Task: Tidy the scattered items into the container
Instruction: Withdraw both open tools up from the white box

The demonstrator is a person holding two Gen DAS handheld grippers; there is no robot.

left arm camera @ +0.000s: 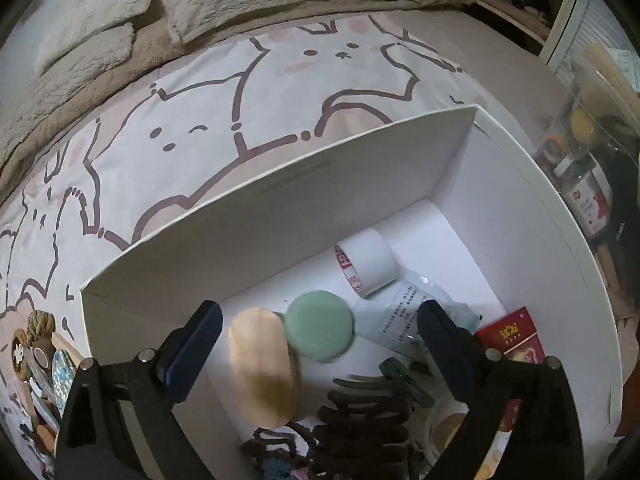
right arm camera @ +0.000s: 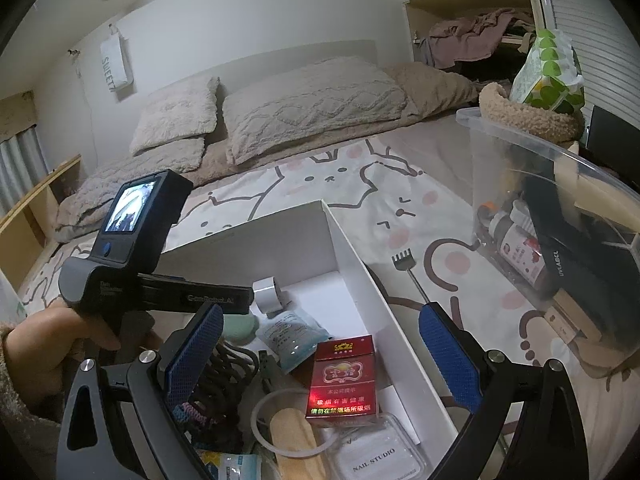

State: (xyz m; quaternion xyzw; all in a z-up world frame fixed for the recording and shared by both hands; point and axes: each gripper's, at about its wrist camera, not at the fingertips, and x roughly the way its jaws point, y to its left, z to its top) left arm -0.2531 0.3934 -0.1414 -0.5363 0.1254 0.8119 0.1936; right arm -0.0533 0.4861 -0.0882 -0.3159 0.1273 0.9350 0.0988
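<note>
Left wrist view, left to right. Small scattered items (left arm camera: 38, 352) lie on the bed's cartoon-print sheet (left arm camera: 120, 152) just outside the left wall of the white box (left arm camera: 248, 216); too crowded at the frame edge to name each. My left gripper (left arm camera: 320, 332) points steeply down over the box, jaws wide apart, pads pressing on nothing. Between the fingers: a blurred tan wooden oval piece (left arm camera: 260, 364), and beside it a blurred round green puff (left arm camera: 320, 326). I cannot tell whether either one is resting on the box floor. Below them a dark brown claw clip (left arm camera: 368, 412) lies inside the box. Further back, a white tape roll (left arm camera: 366, 266) lies on its side, with a printed clear packet (left arm camera: 404, 312) next to it. A red cigarette pack (left arm camera: 516, 336) sits toward the right wall.

Right wrist view, left to right. A hand (right arm camera: 56, 344) holds the left gripper's handle over the box. My right gripper (right arm camera: 320, 354) hovers above the near end of the box, jaws apart, empty. The red pack lies between the fingers in this view, with a clear "NAIL STUDIO" case (right arm camera: 376, 460) below it. Right of the box wall, a metal back scratcher (right arm camera: 408, 276) rests on the sheet, outside the box. Far right, a clear plastic bin (right arm camera: 560, 200) holds bottles and dark items.
</note>
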